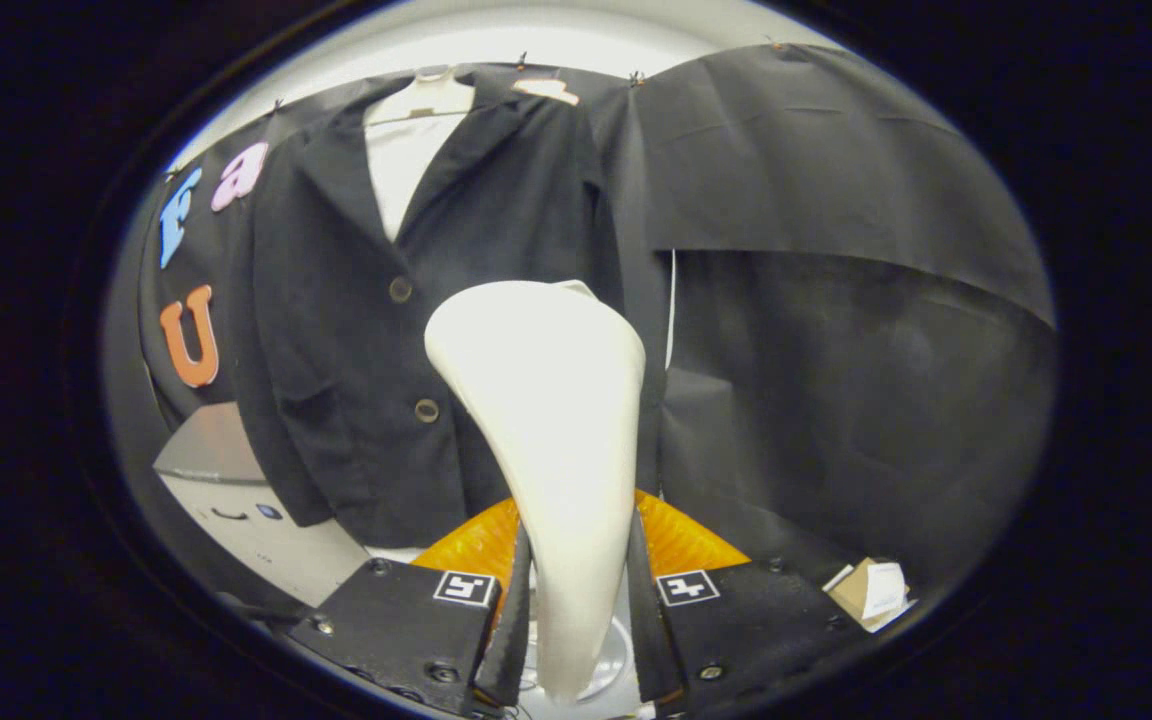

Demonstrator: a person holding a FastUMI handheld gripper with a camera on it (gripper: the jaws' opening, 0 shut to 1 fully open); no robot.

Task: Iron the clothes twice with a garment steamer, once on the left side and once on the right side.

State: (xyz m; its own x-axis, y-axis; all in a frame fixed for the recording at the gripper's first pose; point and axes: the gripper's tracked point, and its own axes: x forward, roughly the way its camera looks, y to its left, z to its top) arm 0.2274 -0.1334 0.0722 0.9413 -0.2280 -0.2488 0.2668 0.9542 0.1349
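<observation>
Steamer (536, 400) between claw (576, 620) fingers, jacket (356, 350) just beyond

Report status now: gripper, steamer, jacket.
Gripper shut on white steamer. Steamer head raised before dark jacket, contact unclear. Nothing between them.

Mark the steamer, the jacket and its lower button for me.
steamer (546, 400), gripper view: broad white head; gripper (576, 610) shut on its handle.
jacket (336, 330), gripper view: front panel beside the buttons.
lower button (426, 410), gripper view: its centre.
</observation>
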